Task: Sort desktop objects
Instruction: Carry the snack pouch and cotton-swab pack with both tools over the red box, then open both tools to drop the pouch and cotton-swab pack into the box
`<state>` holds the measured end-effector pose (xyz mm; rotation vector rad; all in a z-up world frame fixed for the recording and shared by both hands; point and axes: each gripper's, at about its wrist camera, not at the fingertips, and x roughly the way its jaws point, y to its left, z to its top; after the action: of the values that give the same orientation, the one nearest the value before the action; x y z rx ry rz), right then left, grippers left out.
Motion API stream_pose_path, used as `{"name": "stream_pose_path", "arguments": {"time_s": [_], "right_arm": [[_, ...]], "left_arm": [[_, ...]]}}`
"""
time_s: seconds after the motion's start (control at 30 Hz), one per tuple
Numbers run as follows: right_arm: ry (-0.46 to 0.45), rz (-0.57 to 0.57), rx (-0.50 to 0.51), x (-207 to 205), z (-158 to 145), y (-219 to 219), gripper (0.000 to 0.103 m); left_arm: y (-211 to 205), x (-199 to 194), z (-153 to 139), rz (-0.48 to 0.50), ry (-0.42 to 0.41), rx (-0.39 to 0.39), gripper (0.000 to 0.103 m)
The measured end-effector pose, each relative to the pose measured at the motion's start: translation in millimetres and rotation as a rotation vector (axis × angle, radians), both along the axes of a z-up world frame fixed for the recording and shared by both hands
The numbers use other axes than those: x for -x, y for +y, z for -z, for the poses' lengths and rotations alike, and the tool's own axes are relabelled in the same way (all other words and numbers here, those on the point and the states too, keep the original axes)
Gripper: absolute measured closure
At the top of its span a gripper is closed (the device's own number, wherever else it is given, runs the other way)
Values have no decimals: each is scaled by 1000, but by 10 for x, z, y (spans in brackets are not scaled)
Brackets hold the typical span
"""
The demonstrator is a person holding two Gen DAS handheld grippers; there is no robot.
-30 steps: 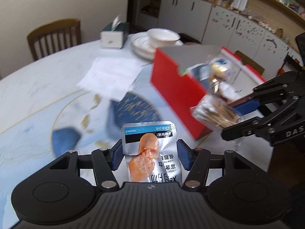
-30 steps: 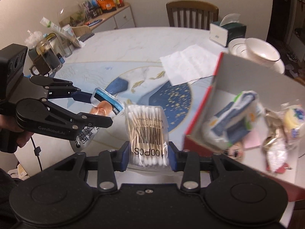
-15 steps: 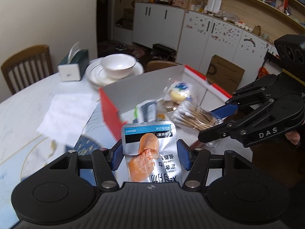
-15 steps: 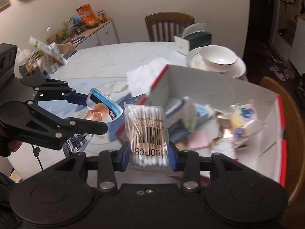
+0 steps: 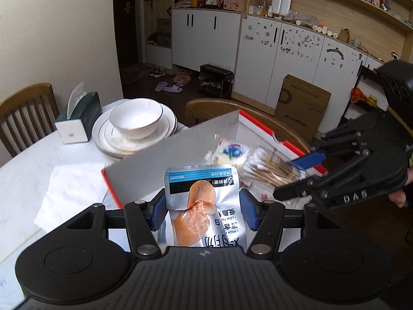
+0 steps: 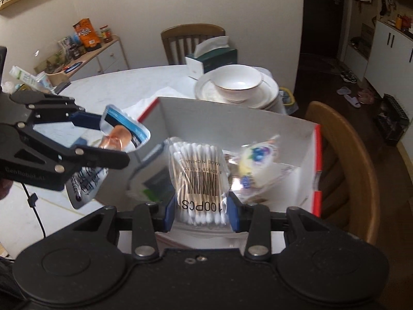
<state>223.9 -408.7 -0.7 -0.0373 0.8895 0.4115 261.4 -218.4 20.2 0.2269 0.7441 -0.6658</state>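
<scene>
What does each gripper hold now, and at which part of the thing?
Left gripper: the silver snack pouch, pinched at its side edges. Right gripper: the cotton swab bag, pinched at its sides near the bottom end.

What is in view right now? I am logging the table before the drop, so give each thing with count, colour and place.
box: one, red outside and white inside, open, near table edge
swab pack: one, clear with white tips, held over the box
snack pouch: one, silver and blue, held at the box's near wall
blueberry packet: one, white and blue, inside the box
bowl: one, white, on the plates
plates: a stack, white, behind the box
tissue box: one, green and white, beside the plates
paper: one sheet, white, left of the box
chairs: two, wooden, at the table
table: one, white marble
left gripper: black, blue fingers, shut on the pouch
right gripper: black, shut on the swabs
</scene>
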Motion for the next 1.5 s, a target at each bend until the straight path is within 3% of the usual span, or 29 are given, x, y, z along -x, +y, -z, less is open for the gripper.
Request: {"name": "stream_pose_path", "arguments": {"time_s": [0.27, 0.7, 1.3, 1.5], "right_arm": [[12, 3, 32, -123, 125, -149, 64], [51, -65, 80, -217, 311, -139, 64], [102, -115, 104, -277, 580, -115, 64], [106, -112, 95, -327, 600, -118, 60]], "left_arm": [[-308, -370, 17, -23, 23, -13, 45], [-595, -881, 307, -94, 114, -43, 45], [-769, -987, 773, -78, 185, -145, 45], [-722, -1009, 868, -83, 226, -146, 43]]}}
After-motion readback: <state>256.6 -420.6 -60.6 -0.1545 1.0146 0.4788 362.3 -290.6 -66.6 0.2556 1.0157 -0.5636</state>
